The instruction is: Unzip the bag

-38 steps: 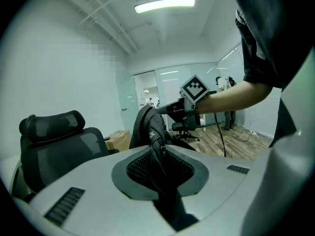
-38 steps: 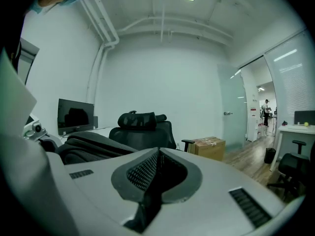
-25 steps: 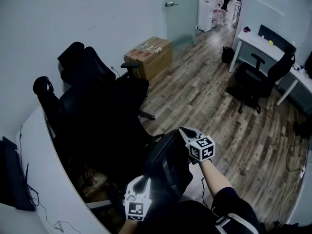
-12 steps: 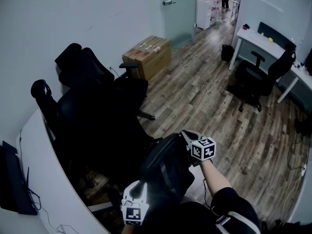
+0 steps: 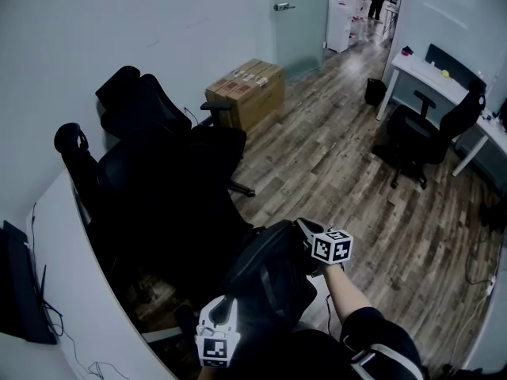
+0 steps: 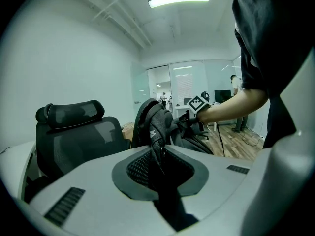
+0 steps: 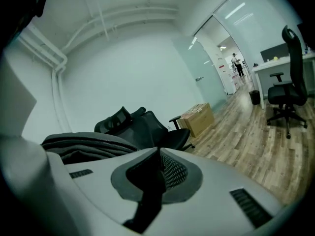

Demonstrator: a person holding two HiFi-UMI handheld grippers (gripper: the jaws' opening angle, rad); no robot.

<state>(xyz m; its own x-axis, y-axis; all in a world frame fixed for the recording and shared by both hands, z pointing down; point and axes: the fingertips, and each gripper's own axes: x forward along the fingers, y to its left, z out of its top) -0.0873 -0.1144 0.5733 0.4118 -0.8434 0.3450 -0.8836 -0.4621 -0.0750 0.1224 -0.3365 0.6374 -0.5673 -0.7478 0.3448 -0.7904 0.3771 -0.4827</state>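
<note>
A black backpack (image 5: 268, 279) hangs in front of the person, held up between both grippers. My left gripper (image 5: 230, 299) is at its near lower side, shut on a fold of the bag's black fabric (image 6: 157, 151), which runs straight into the jaws. My right gripper (image 5: 303, 226) sits at the bag's upper far edge, shut on a small black tab that looks like the zipper pull (image 7: 153, 173). In the right gripper view the bag's zipper line (image 7: 98, 141) runs off to the left. The left gripper view shows the right gripper's marker cube (image 6: 199, 102) beyond the bag (image 6: 152, 119).
Black office chairs (image 5: 158, 172) crowd the space just beyond the bag. A curved white desk (image 5: 71, 291) with a monitor (image 5: 16, 283) runs along the left. A cardboard box (image 5: 247, 92) stands by the wall. Another desk (image 5: 432, 74), chair (image 5: 420, 133) and bin (image 5: 372, 91) are far right.
The left gripper has sunk slightly toward the person and the right gripper has edged a little right. Both grips on the bag are the same.
</note>
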